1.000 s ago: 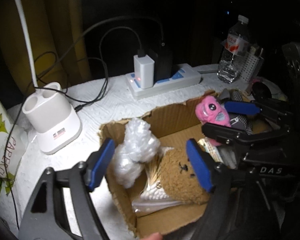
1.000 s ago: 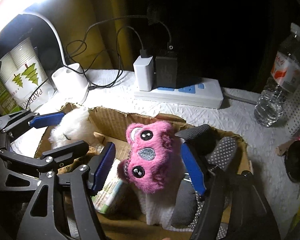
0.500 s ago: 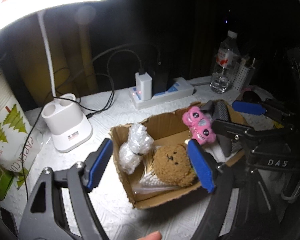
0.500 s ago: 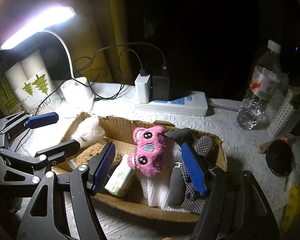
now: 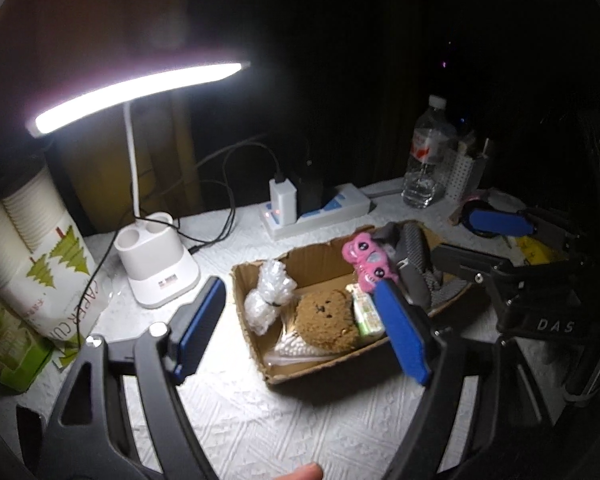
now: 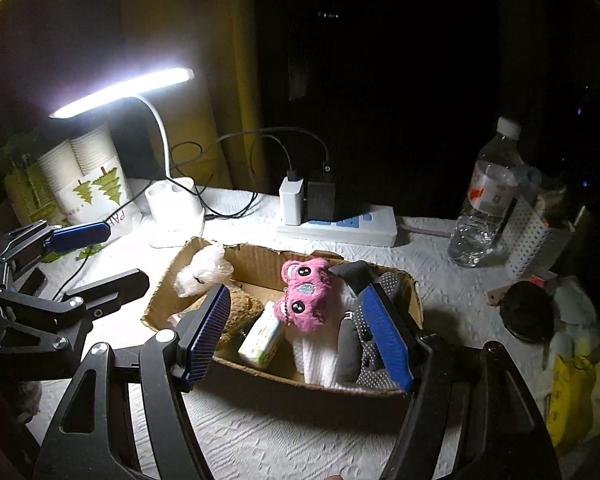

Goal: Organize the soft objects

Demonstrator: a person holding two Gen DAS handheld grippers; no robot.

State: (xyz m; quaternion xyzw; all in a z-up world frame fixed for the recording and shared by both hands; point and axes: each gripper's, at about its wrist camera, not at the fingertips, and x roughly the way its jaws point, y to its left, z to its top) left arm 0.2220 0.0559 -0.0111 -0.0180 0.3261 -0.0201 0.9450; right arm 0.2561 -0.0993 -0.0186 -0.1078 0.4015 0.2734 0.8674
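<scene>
A shallow cardboard box (image 5: 324, 368) (image 6: 284, 376) sits on the white table. It holds a white plastic-wrapped bundle (image 5: 268, 300) (image 6: 200, 272), a brown plush bear (image 5: 326, 320) (image 6: 240, 312), a small green-and-white pack (image 5: 366, 314) (image 6: 262, 338), a pink plush with big eyes (image 5: 368, 260) (image 6: 304, 296), white cloth (image 6: 320, 360) and grey socks (image 5: 416, 264) (image 6: 360, 344). My left gripper (image 5: 300, 334) is open and empty, above and in front of the box. My right gripper (image 6: 296, 332) is open and empty, raised in front of the box.
A lit desk lamp (image 5: 156, 264) (image 6: 172, 216) stands left of the box. A power strip with chargers (image 5: 316, 212) (image 6: 336, 224) lies behind it. A water bottle (image 5: 428, 164) (image 6: 484, 200), a perforated white holder (image 6: 536, 240) and paper cups (image 5: 40, 264) (image 6: 88, 176) stand around.
Both grippers have pulled back and up from the box, still open and empty. The box looks smaller and the lamp head has come into view.
</scene>
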